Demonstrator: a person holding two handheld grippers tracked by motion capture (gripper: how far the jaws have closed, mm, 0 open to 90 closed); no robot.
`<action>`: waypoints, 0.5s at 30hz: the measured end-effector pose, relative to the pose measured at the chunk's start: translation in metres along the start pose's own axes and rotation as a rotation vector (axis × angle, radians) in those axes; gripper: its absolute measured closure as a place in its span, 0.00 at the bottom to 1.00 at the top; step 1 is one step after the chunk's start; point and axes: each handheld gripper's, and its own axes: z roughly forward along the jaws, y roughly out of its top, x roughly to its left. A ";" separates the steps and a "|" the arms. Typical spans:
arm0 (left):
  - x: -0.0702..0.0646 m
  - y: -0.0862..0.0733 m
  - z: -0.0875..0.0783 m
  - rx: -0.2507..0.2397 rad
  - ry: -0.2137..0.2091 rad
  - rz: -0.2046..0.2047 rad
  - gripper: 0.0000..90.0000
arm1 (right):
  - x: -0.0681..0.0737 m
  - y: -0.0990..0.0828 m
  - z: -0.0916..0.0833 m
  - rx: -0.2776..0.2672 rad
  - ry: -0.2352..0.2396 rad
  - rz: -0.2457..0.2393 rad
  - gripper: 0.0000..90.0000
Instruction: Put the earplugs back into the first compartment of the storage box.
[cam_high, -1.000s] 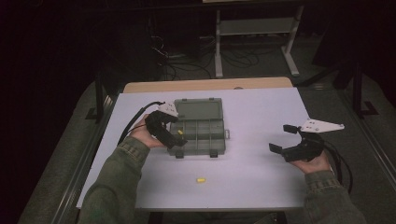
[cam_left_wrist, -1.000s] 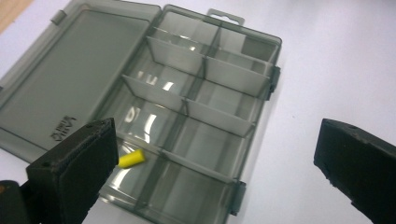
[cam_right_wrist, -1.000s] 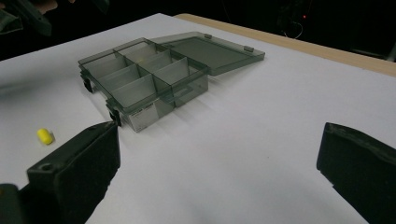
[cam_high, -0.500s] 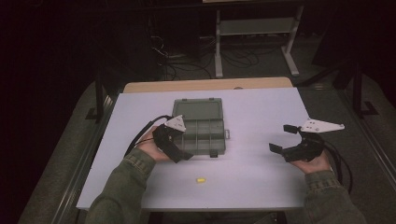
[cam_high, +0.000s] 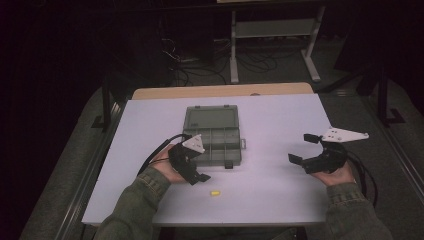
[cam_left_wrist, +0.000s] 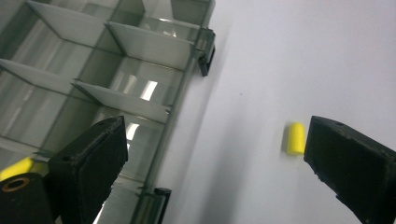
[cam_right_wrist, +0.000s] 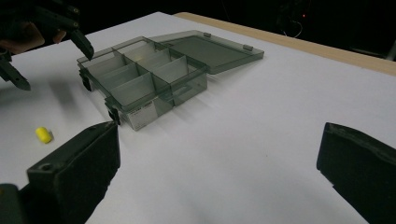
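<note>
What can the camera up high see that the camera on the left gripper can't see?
High view alone: the person's two hands, the left gripper from outside, the right gripper held open over the table, the box's flat open lid, and the dark floor with cables and a stand behind.

Left gripper view alone: a close look into the box's compartments, with its own open jaws rising at the bottom corners.

Both: the grey compartment box and the small yellow piece lying on the white tabletop.
</note>
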 end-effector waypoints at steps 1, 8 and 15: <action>-0.001 -0.001 0.001 -0.003 -0.006 -0.001 0.11 | 0.000 0.000 0.000 0.001 0.000 0.000 0.00; -0.009 0.000 0.005 0.013 -0.037 0.018 0.15 | -0.001 0.000 -0.001 -0.002 -0.003 -0.003 0.00; -0.018 0.001 0.016 0.047 -0.075 0.042 0.18 | 0.000 0.000 -0.001 -0.002 -0.001 -0.003 0.00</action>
